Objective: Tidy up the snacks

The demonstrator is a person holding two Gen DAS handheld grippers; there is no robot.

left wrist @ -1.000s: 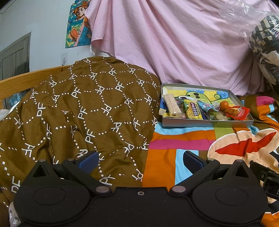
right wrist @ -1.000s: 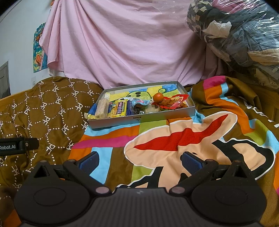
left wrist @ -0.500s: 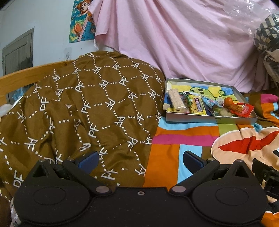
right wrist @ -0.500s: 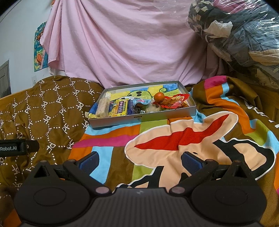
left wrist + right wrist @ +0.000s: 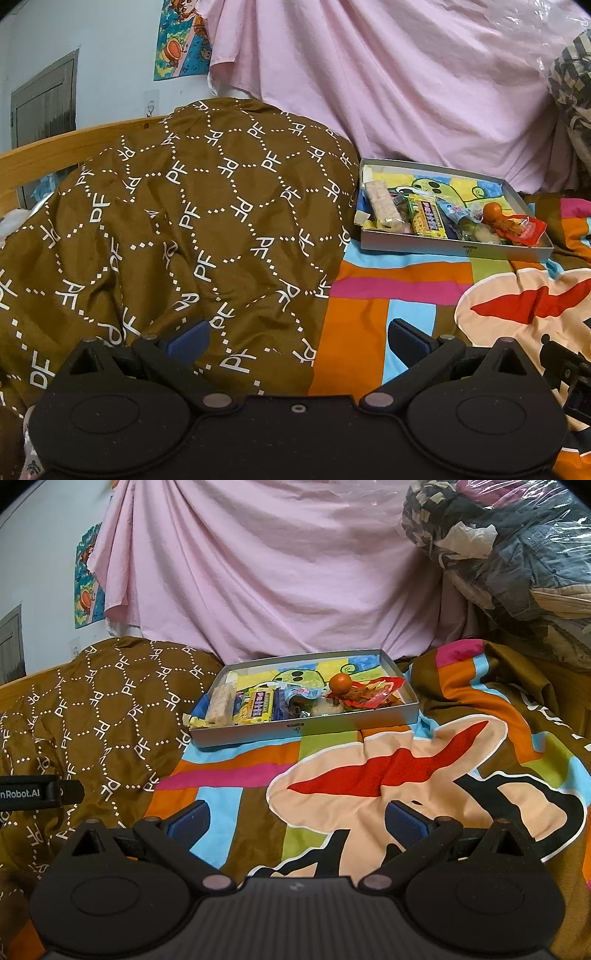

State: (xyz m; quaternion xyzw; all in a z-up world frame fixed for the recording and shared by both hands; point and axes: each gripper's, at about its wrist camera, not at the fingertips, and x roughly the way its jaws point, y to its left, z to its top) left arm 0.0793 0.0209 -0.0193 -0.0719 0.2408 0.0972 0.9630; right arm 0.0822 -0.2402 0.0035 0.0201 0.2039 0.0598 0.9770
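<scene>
We hold both tools low over a bed, well short of the snacks: our left hand-held gripper (image 5: 295,338) has its blue-padded fingers spread wide with nothing between them, above the seam where a brown quilt (image 5: 177,229) printed with white "PF" letters meets a bright patchwork blanket (image 5: 399,291). Our right hand-held gripper (image 5: 297,818) is likewise spread wide and empty, poised over the blanket's (image 5: 369,775) cream-and-red cartoon patch. The snacks sit in a shallow grey tray (image 5: 303,729) resting on the blanket farther back, its left end just beside the brown quilt (image 5: 92,709) and its back edge near a draped pink sheet (image 5: 277,572). Inside the tray (image 5: 454,249), along its near wall, we see a pale bar in clear wrap (image 5: 382,206) at the left, a yellow candy box (image 5: 426,219) next to it, a blue wrapper (image 5: 456,214) in the middle, then a small orange ball (image 5: 493,211) and a red packet (image 5: 528,230) at the right end. The right wrist view shows the same row: pale bar (image 5: 221,705), yellow candy box (image 5: 260,709), blue wrapper (image 5: 301,694), orange ball (image 5: 340,682) and red packet (image 5: 376,694). The tray floor behind them bears a cartoon picture. A cartoon poster (image 5: 183,40) hangs on the wall, and plastic-wrapped bundles (image 5: 509,554) are piled at the right.
</scene>
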